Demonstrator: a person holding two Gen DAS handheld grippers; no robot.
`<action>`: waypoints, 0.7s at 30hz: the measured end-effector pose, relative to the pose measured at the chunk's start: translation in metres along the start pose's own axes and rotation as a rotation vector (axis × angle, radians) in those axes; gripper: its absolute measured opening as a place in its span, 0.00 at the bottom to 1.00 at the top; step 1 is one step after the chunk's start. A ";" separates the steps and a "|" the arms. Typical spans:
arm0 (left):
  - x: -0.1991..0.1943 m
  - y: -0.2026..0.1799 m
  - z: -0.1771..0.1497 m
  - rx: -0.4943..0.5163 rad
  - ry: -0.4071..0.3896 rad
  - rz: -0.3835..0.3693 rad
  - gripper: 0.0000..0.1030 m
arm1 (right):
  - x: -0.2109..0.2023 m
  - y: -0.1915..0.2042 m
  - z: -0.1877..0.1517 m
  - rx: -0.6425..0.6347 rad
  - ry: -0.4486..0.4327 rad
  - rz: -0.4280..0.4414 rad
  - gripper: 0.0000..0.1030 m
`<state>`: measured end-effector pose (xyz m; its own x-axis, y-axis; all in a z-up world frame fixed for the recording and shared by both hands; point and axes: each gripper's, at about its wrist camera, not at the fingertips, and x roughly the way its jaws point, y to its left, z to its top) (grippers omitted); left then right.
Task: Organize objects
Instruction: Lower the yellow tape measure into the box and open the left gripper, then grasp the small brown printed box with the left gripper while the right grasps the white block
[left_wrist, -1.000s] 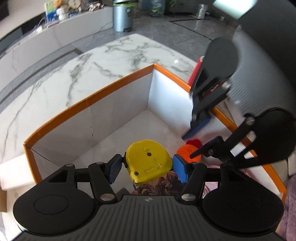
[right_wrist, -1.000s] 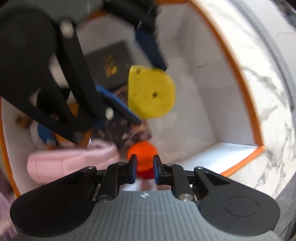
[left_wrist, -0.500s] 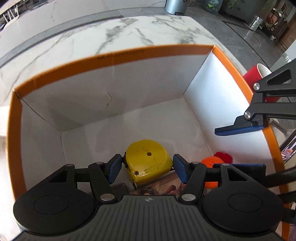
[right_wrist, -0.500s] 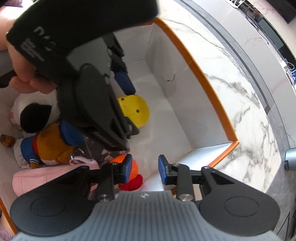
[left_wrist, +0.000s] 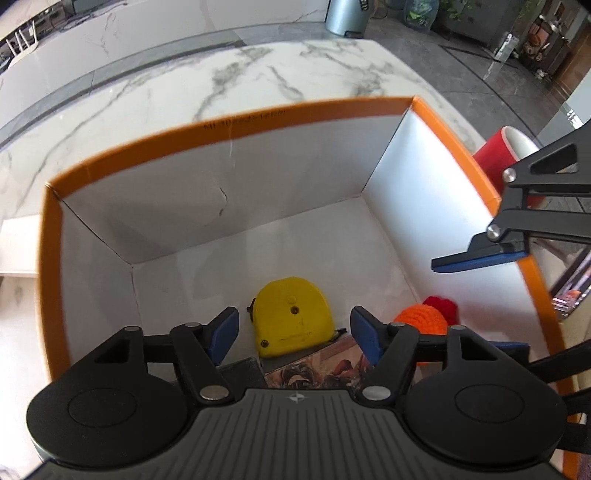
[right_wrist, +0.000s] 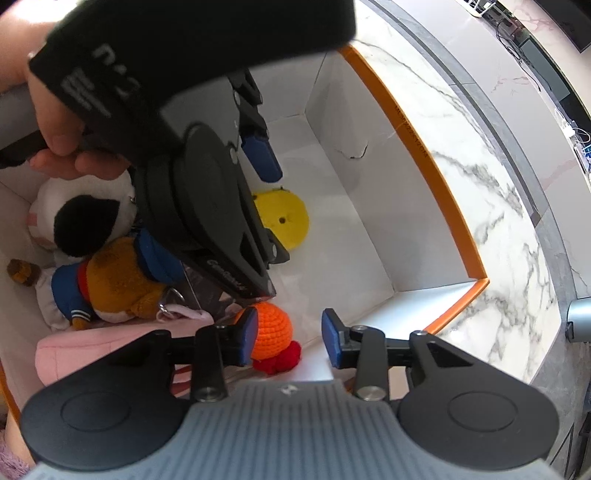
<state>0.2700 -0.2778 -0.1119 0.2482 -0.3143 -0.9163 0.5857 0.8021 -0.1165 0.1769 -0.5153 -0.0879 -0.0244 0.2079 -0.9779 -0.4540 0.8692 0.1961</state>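
Observation:
A yellow tape measure (left_wrist: 291, 317) lies on the floor of a white box with an orange rim (left_wrist: 236, 122); it also shows in the right wrist view (right_wrist: 284, 219). My left gripper (left_wrist: 293, 332) hangs just above it, open and empty. An orange and red crocheted ball (left_wrist: 424, 319) lies beside it, also in the right wrist view (right_wrist: 271, 330). My right gripper (right_wrist: 288, 338) is open and empty over the box's near edge, above the ball.
The box (right_wrist: 436, 177) also holds a brown plush in a blue sailor top (right_wrist: 110, 288), a black and white plush (right_wrist: 81, 221), a pink soft item (right_wrist: 92, 350) and a printed card (left_wrist: 314, 371). A red cup (left_wrist: 498, 155) stands outside on the marble table (left_wrist: 184, 88).
My left gripper opened and let the tape measure drop to the box floor, then rose. My right gripper opened wider, released the crocheted ball and drew back.

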 end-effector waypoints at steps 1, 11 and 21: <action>-0.005 0.000 0.000 0.001 -0.008 -0.001 0.76 | -0.002 0.002 0.001 -0.001 0.001 -0.006 0.40; -0.094 0.016 -0.014 0.086 -0.151 -0.038 0.74 | -0.049 0.023 0.008 0.022 -0.077 -0.057 0.41; -0.170 0.084 -0.045 0.177 -0.292 0.104 0.74 | -0.087 0.040 0.051 0.070 -0.245 -0.138 0.43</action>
<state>0.2424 -0.1342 0.0175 0.5087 -0.3874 -0.7689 0.6639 0.7451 0.0638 0.2063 -0.4756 0.0090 0.2532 0.1806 -0.9504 -0.3749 0.9240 0.0757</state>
